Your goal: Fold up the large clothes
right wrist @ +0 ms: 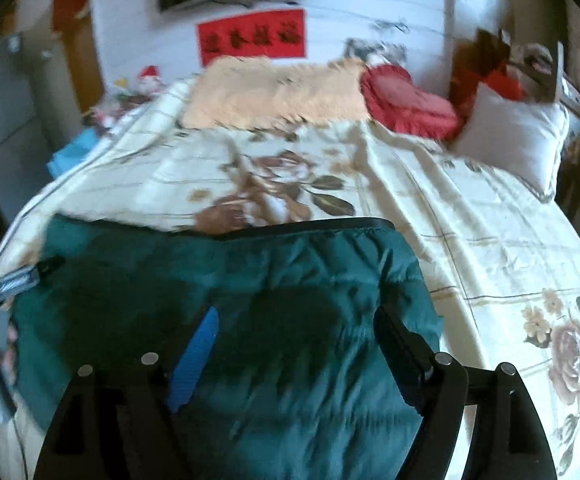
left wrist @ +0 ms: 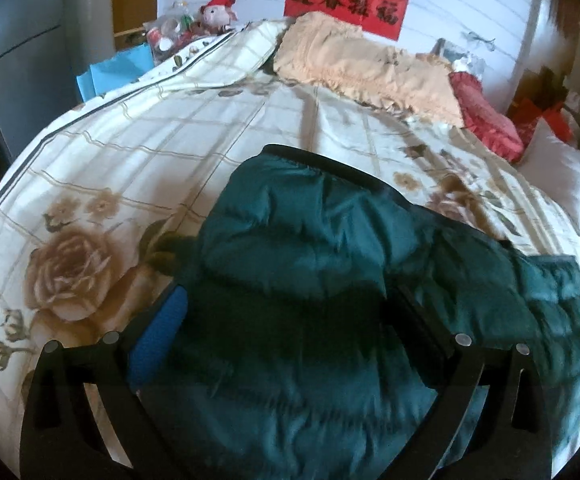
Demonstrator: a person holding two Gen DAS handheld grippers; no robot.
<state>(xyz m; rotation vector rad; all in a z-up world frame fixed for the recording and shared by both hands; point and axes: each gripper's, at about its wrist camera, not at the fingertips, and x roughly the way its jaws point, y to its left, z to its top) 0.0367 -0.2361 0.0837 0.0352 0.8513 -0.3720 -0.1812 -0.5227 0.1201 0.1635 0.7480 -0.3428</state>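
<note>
Closest to each camera is the dark teal quilted puffer jacket (left wrist: 310,280), spread on the cream floral bedspread (left wrist: 101,168) and filling the lower half of both views. The left gripper (left wrist: 294,320) has its fingers set wide, with the padded cloth bulging between them; whether they press it or only straddle it I cannot tell. The right gripper (right wrist: 298,344) is likewise spread wide over the jacket, its blue-padded finger (right wrist: 193,364) lying on or just above the fabric (motion blur hides any contact).

The jacket runs away from both pairs of fingers toward its black-bound hem (right wrist: 310,226), which lies crosswise at the far edge. Its bulk trails off to the right in the left view, so the long axis seems to lie roughly across the bed. Both grippers point forward and slightly down, side by side.

Farther off are a peach fringed blanket (left wrist: 362,68), a red cushion (right wrist: 406,100), a white pillow (right wrist: 518,136) and a red wall banner (left wrist: 346,4).
</note>
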